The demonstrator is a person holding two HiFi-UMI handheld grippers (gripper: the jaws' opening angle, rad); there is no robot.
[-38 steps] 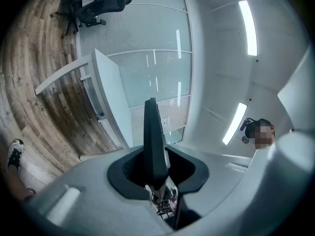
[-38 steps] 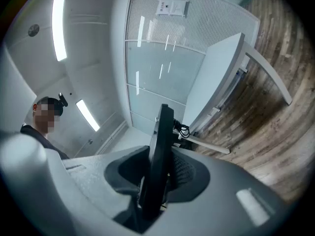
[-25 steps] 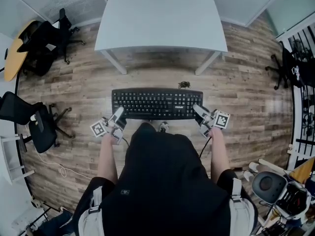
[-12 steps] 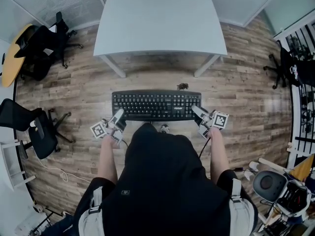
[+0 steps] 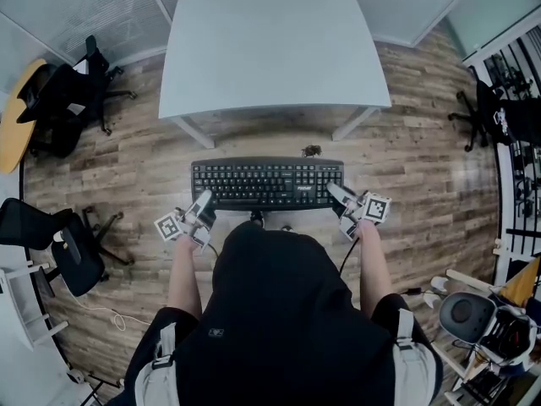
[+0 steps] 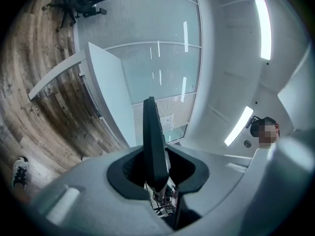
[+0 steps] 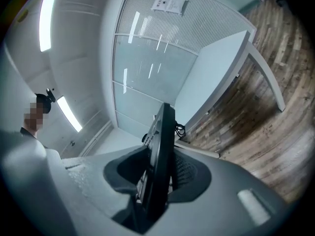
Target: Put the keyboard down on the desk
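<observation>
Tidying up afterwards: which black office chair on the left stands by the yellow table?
The farther chair, upper left in the head view; the nearer chair stands apart from that yellow table.

The black full-size keyboard (image 5: 266, 183) hangs level, keys up, over the wood floor (image 5: 423, 142). Its long side runs parallel to the near edge of the pale, bare bench (image 5: 270, 49), just short of it. Its 2 short ends are clamped by the left hand-held gripper (image 5: 204, 199) and the right hand-held gripper (image 5: 336, 191).
</observation>
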